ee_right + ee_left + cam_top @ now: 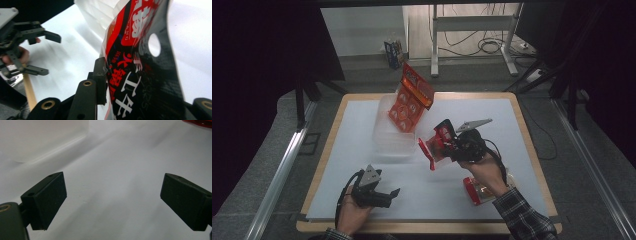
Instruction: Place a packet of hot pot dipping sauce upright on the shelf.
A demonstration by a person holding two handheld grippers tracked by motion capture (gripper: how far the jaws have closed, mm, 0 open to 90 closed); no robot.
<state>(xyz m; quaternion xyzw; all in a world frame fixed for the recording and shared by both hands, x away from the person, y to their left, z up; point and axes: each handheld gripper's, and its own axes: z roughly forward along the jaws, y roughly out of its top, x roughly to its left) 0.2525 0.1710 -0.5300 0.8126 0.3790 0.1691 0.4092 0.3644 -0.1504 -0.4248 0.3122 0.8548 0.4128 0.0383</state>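
Jaws of the left gripper [388, 194] stand spread wide with nothing between them, low over the bench [362, 150] near its near-left corner; in the left gripper view the two matte black pads [46, 200] frame bare white surface.

Toward the middle of the far half sits a clear plastic tub [388, 134], thin-walled and glossy, with one red packet [411, 99] standing tilted in it, its flat face printed with round pale shapes. That packet looks already delivered.

To the right, the right gripper [438, 145] pinches a second red snack packet [437, 146] and holds it in the air, just right of the tub and above the bench's middle. In the right gripper view, one jaw presses flat against the slick, crinkly film [140, 70], red and black with white lettering and a punched hang hole near its top edge.

Near the bench's near-right corner a third red packet [477, 191] lies flat, partly under the person's right forearm.

By my reading, the work is about a third done: one packet is in, one is in transit, and one waits to be picked up.
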